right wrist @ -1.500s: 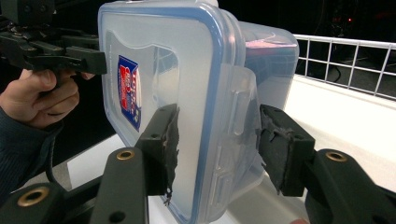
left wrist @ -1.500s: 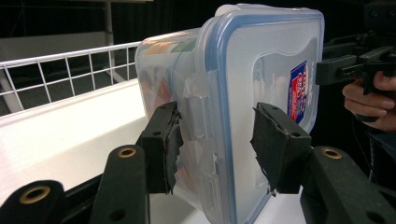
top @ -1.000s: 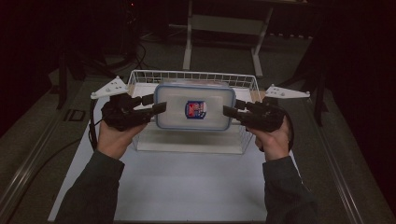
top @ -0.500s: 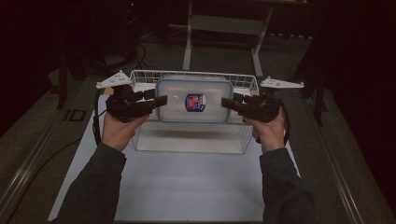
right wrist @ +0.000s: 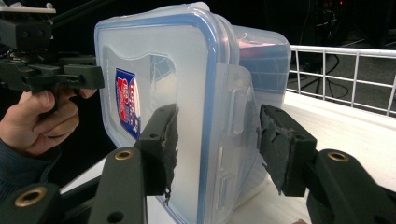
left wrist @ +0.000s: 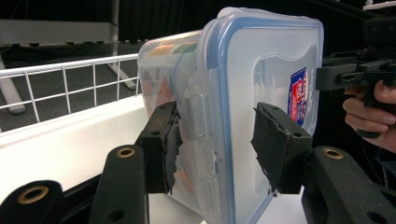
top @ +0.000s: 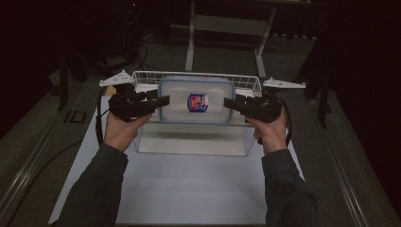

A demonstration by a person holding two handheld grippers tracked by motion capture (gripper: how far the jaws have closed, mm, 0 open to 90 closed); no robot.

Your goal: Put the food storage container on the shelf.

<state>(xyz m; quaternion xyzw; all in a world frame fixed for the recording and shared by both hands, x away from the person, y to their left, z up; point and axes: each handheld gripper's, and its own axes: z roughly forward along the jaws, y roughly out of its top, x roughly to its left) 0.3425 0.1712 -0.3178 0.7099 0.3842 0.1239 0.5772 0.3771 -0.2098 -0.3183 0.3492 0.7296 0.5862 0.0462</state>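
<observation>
Dark room, white table (top: pixel 189 189), then wire basket (top: pixel 196 78) beneath the lidded plastic container (top: pixel 196 101) clamped endwise between left gripper (top: pixel 158 100) and right gripper (top: pixel 230 102); likely mid-carry, next needing level, matched lowering.

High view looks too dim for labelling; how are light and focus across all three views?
High view: dark surroundings, white tabletop lit, clear blue-rimmed plastic container legible. Left gripper view: bright, container sharp, white wire basket slightly soft. Right gripper view: bright, container's sticker somewhat blurred.
</observation>
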